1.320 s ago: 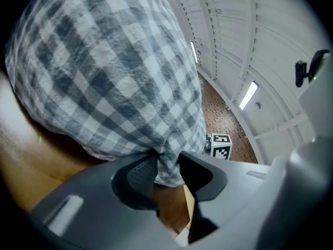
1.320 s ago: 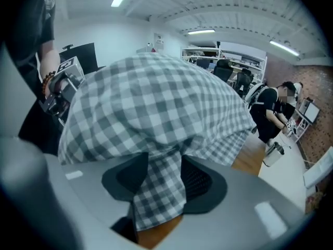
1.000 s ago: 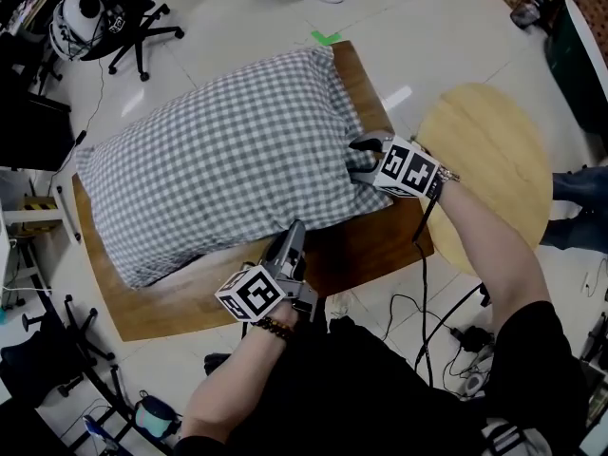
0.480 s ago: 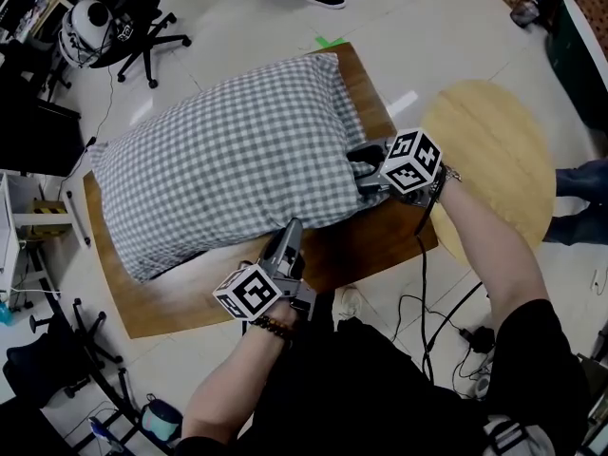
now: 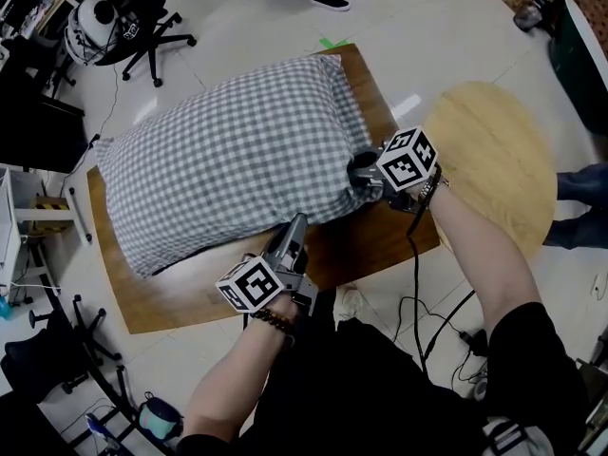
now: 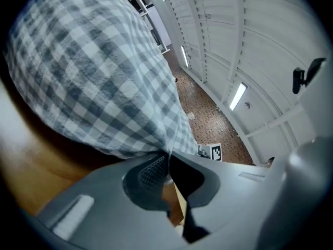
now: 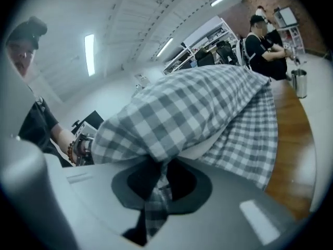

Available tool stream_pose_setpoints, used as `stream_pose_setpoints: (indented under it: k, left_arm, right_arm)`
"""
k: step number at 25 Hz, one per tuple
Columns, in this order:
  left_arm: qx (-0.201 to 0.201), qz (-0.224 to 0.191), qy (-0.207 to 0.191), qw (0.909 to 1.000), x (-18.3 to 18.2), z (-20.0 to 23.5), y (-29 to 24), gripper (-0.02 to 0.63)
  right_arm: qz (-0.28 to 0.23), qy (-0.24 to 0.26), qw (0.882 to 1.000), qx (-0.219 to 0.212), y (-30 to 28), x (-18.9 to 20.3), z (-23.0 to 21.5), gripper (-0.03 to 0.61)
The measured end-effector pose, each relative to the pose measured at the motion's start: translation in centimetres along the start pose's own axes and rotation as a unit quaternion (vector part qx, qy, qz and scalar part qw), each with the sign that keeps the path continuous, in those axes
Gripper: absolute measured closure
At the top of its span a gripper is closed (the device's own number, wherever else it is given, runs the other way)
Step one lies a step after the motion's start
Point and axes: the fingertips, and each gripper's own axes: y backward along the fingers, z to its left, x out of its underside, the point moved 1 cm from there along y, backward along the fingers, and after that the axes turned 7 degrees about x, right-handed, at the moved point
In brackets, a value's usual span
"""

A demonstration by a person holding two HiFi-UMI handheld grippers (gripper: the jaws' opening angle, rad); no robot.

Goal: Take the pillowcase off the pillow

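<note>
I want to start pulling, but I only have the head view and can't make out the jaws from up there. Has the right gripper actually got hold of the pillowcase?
Observer: Yes. The right gripper has just been closing, and its jaws are now shut on a bunched fold of the checked pillowcase.
Operator: And the left one?
Observer: The left gripper is shut too, pinching a thin edge of the same cloth.
Operator: Any pillow showing yet?
Observer: In the right gripper view something pale, probably the pillow, shows under the cloth just beyond the jaws.
</note>
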Motion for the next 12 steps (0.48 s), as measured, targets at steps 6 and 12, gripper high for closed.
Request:
stream_pose_setpoints:
  k: [6, 12]
  left_arm:
    - [-0.015, -0.039, -0.019, 0.999, -1.4, -0.3, 3.0, 0.604]
    - [-0.02, -0.074, -0.03, 0.9966, -2.4, -1.1, 5.0, 0.607]
  right_arm:
    - [-0.004, 0.065, 0.994, 0.086, 2.5, 0.3, 0.1, 0.558]
    - [-0.029, 0.085, 0.989, 0.116, 4.3, 0.3, 1.4, 0.56]
